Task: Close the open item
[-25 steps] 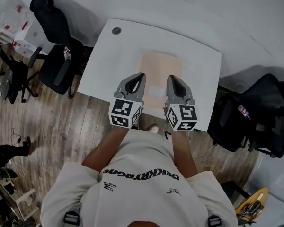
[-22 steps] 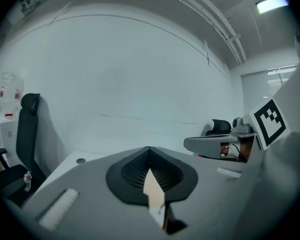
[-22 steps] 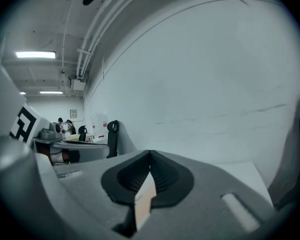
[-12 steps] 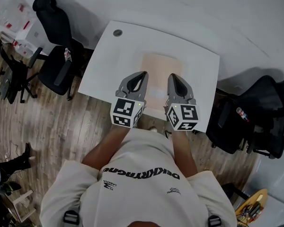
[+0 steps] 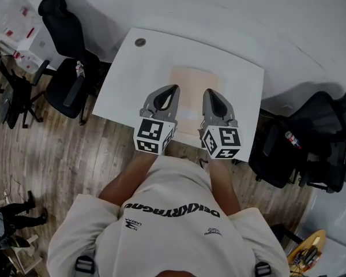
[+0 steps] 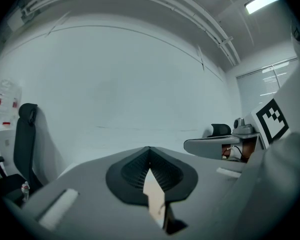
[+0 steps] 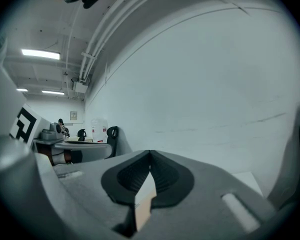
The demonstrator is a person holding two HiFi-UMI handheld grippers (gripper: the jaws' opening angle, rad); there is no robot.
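Observation:
A flat, pale peach rectangular item lies on the middle of the white table; whether it is a cover or an open page cannot be told. Both grippers hover over the table's near edge, side by side, pointing away from me. My left gripper sits over the item's left edge with its jaws meeting at the tips and nothing between them. My right gripper is over the item's right part, shut in the same way. In the left gripper view the closed gripper faces a white wall, as does the right gripper.
A black office chair stands left of the table and more black chairs at the right. A round grommet sits at the table's far left corner. Wooden floor lies around, with a person's legs at the lower left.
Both grippers keep the same shut pose over the item. The view has shifted slightly, and the person at the lower left has moved across the floor.

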